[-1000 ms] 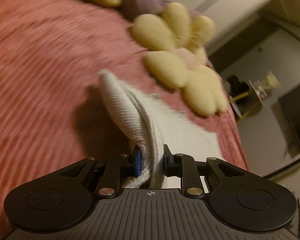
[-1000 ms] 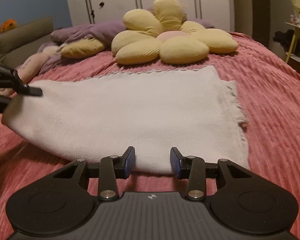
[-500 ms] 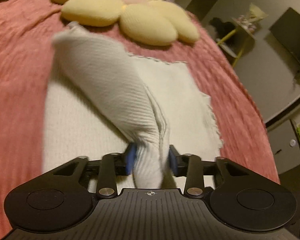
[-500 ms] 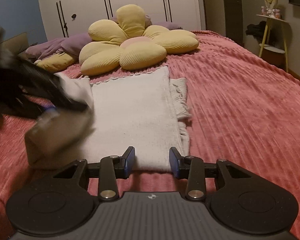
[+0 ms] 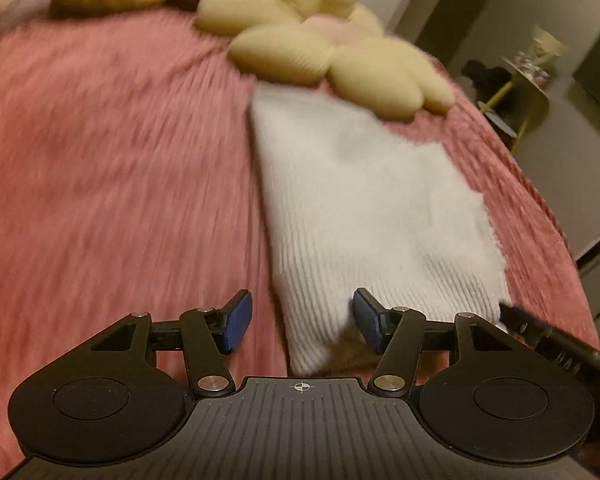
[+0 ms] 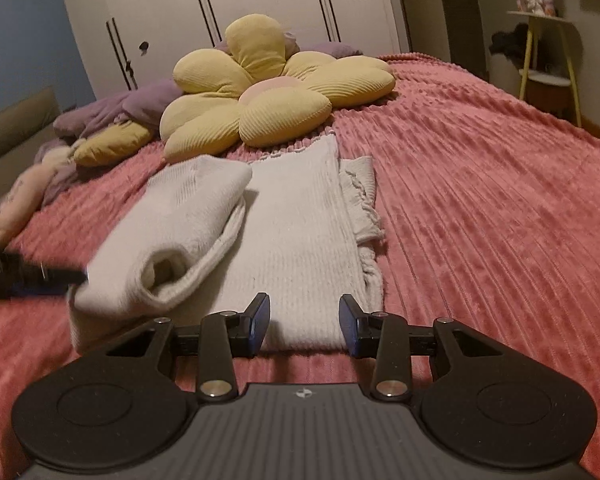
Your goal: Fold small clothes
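Note:
A cream ribbed knit garment [image 6: 300,236] lies on the pink bedspread, its left part folded over the middle as a loose roll [image 6: 180,232]. In the left wrist view the garment [image 5: 364,208] lies ahead and to the right. My left gripper [image 5: 302,322] is open and empty at the garment's near left corner; its tip also shows at the left of the right wrist view [image 6: 28,274], beside the roll. My right gripper [image 6: 304,322] is open and empty just above the garment's near edge; its tip shows at the right of the left wrist view [image 5: 548,332].
A yellow flower-shaped cushion [image 6: 272,88] lies just behind the garment, with purple and yellow pillows [image 6: 112,120] to its left. The pink ribbed bedspread [image 6: 480,200] stretches to the right. A small yellow side table [image 6: 548,60] stands past the bed's right side.
My left gripper carried the garment's left part over to the right, let go of it and opened. The fold now lies on the garment. My right gripper stayed open near the front edge.

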`<move>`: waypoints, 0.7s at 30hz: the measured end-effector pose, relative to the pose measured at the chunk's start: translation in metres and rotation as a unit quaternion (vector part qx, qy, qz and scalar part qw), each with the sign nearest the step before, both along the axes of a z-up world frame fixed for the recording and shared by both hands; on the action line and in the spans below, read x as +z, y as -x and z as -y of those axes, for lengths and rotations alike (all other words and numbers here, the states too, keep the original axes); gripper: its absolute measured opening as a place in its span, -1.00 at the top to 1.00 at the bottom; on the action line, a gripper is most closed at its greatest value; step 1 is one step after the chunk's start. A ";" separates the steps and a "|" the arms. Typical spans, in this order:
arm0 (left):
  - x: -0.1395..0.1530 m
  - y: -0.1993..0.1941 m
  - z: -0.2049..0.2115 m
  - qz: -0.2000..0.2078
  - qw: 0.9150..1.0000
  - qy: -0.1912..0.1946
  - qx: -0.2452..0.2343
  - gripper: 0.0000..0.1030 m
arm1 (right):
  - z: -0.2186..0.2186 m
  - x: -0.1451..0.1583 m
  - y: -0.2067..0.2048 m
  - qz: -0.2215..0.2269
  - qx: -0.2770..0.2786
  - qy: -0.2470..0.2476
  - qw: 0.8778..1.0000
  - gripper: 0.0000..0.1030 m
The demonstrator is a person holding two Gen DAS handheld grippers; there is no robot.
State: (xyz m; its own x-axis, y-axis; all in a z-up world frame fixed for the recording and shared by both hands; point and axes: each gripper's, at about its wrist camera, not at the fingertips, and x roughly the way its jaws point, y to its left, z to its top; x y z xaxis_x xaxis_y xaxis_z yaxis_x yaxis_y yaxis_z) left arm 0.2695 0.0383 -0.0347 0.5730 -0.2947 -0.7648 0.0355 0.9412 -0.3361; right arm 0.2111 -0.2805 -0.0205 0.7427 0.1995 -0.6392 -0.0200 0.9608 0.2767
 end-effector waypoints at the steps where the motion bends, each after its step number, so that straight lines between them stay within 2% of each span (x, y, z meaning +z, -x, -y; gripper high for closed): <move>1: -0.004 0.000 0.000 -0.006 1.000 0.005 -0.003 -0.20 | 0.000 0.003 -0.004 0.002 0.001 -0.008 1.000 0.25; 5: -0.008 0.002 0.008 0.005 1.000 -0.024 -0.015 -0.40 | 0.001 0.011 -0.027 -0.005 0.001 -0.064 0.998 0.18; 7: -0.009 0.001 0.012 0.006 0.999 -0.036 -0.018 -0.44 | 0.001 0.010 -0.043 -0.017 0.013 -0.107 0.994 -0.02; 8: -0.011 0.002 0.011 0.005 0.999 -0.036 -0.018 -0.48 | 0.000 0.009 -0.051 -0.025 0.022 -0.124 0.992 -0.20; 9: -0.011 0.002 0.011 0.002 0.999 -0.035 -0.017 -0.50 | -0.002 0.006 -0.062 -0.037 0.034 -0.140 0.989 -0.27; 15: -0.011 0.008 0.005 -0.002 1.000 -0.018 -0.010 -0.52 | -0.022 -0.016 -0.106 -0.091 0.059 -0.174 0.979 -0.25; 16: -0.010 0.010 0.006 -0.003 1.000 -0.017 -0.013 -0.51 | -0.027 -0.018 -0.111 -0.095 0.063 -0.170 0.979 -0.23; 17: -0.010 0.013 0.006 -0.004 1.000 -0.013 -0.019 -0.51 | -0.031 -0.019 -0.113 -0.096 0.068 -0.166 0.979 -0.10; 18: -0.010 0.015 0.008 -0.004 1.000 -0.010 -0.027 -0.51 | -0.035 -0.019 -0.117 -0.099 0.071 -0.164 0.979 0.16; 21: -0.014 0.019 0.020 -0.004 0.999 -0.034 -0.040 -0.51 | -0.042 -0.017 -0.120 -0.091 0.080 -0.148 0.981 0.53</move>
